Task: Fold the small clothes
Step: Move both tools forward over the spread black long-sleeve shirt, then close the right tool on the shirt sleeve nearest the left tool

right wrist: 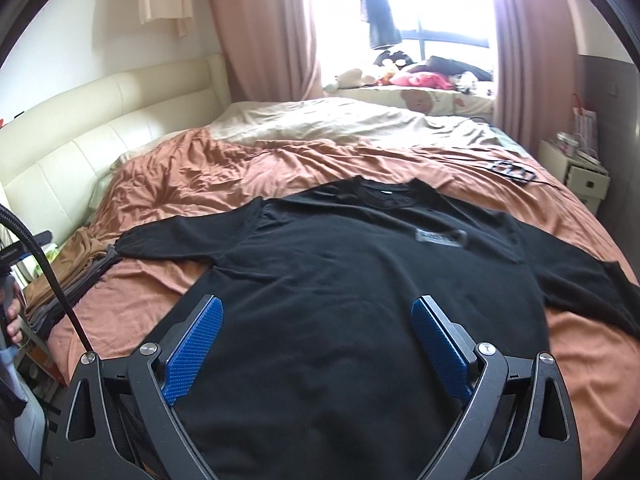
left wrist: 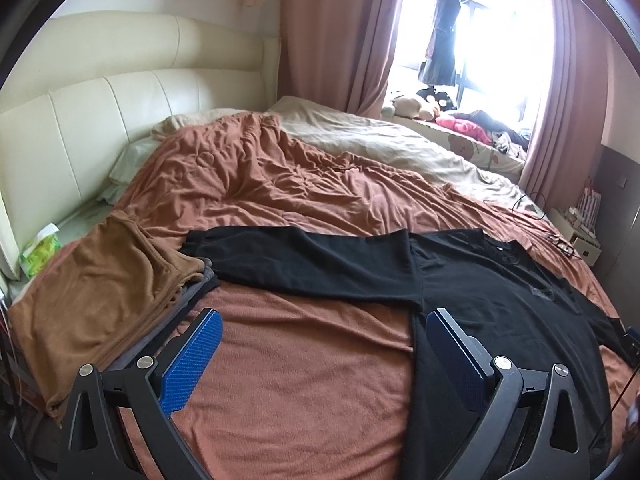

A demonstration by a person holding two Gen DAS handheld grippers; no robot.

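Observation:
A black long-sleeved shirt [right wrist: 360,276] lies spread flat on the rust-coloured bedcover, neck away from me, a grey label on its chest. In the left wrist view the same shirt [left wrist: 500,304] fills the right side, its left sleeve [left wrist: 300,260] stretched out to the left. My left gripper [left wrist: 324,328] is open above the bare cover beside the shirt's left edge, its right finger over the black cloth. My right gripper [right wrist: 318,316] is open over the shirt's lower body. Neither holds anything.
A stack of folded clothes, brown on top [left wrist: 100,300], sits at the left by the cream headboard [left wrist: 100,120]. A green tissue pack [left wrist: 40,252] lies beside it. Glasses and a cable [right wrist: 510,170] rest at the far right of the bed. A white nightstand [right wrist: 576,172] stands beyond.

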